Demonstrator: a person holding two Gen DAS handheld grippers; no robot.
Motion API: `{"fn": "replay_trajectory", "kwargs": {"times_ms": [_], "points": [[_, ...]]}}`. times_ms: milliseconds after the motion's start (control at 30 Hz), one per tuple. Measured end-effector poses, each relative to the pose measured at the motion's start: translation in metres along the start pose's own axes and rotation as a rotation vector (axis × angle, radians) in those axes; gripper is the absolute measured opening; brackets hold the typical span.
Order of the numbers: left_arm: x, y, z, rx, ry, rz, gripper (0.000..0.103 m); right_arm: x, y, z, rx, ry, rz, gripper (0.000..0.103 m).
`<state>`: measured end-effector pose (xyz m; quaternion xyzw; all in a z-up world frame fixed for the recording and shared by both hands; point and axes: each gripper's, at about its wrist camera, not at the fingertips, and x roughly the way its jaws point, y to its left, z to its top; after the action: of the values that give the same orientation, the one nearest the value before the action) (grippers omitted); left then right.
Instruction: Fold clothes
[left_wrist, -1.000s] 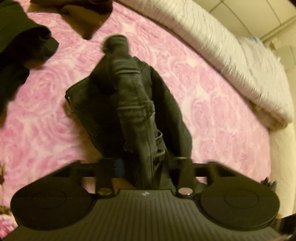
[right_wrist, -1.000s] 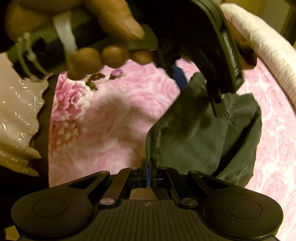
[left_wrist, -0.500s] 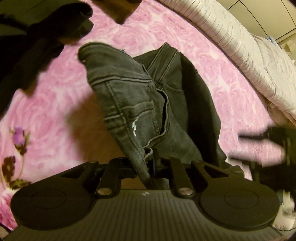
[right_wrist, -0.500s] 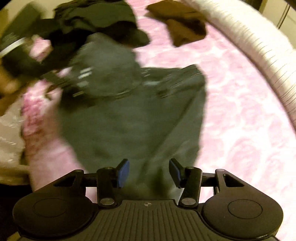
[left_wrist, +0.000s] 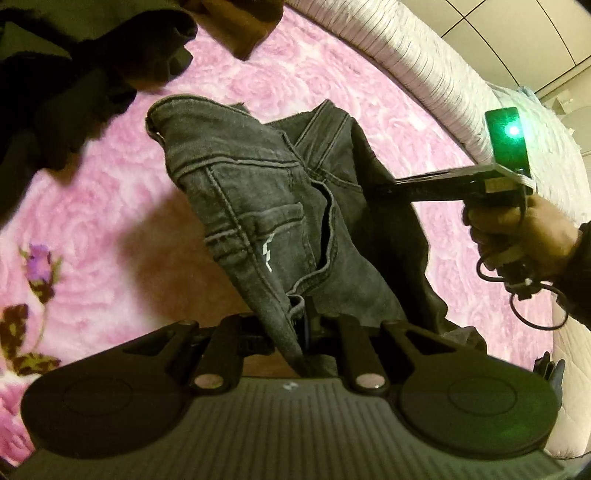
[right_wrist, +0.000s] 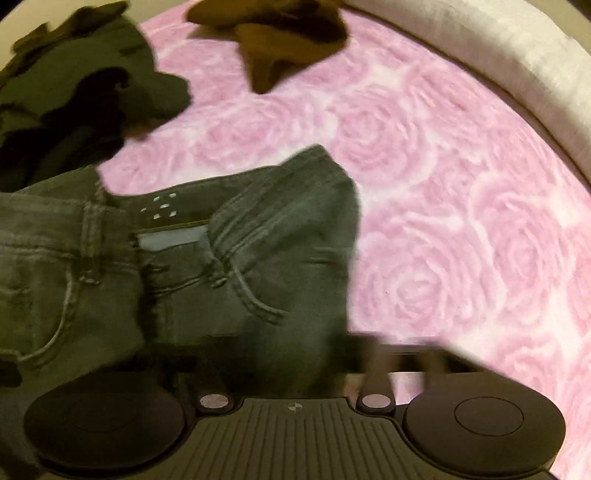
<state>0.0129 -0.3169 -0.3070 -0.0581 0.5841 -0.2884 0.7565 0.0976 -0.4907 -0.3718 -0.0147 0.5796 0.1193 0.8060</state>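
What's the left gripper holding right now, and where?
The left gripper is shut on the dark jeans, pinching a seamed fabric edge below the back pocket.

1. The jeans (left_wrist: 258, 206) hang from the left gripper (left_wrist: 304, 332), above the blanket (left_wrist: 110, 229).
2. The right gripper (left_wrist: 384, 186) reaches in from the right and meets the jeans' right edge.
3. A pile of clothes (right_wrist: 74, 96) lies behind the jeans, to the left.
4. Another garment (right_wrist: 280, 40) lies further back, just right of the pile.
5. A bolster (right_wrist: 517, 55) runs along the blanket's far right edge.
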Motion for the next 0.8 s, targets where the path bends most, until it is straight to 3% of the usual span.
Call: {"fn": "replay_trajectory", "kwargs": {"times_ms": [167, 300, 400, 600, 700, 800], "points": [[-0.045, 0.005, 0.031, 0.090, -0.097, 0.019, 0.009, -0.073, 0.022, -0.009, 0.044, -0.156, -0.020, 0.006], [-0.093, 0.004, 0.090, 0.219, -0.205, 0.064, 0.008, -0.157, 0.047, -0.015, 0.142, -0.332, -0.048, 0.005], [-0.136, -0.019, 0.140, 0.389, -0.308, 0.081, 0.008, -0.213, 0.076, -0.021, 0.210, -0.464, -0.092, 0.005], [-0.214, -0.129, 0.234, 0.758, -0.492, 0.050, 0.008, -0.316, 0.108, -0.046, 0.504, -0.714, -0.186, 0.005], [-0.231, -0.205, 0.254, 0.930, -0.558, -0.009, 0.008, -0.364, 0.109, -0.082, 0.677, -0.836, -0.244, 0.005], [-0.222, -0.296, 0.253, 1.084, -0.588, -0.121, 0.008, -0.399, 0.100, -0.131, 0.836, -0.923, -0.312, 0.005]]}}
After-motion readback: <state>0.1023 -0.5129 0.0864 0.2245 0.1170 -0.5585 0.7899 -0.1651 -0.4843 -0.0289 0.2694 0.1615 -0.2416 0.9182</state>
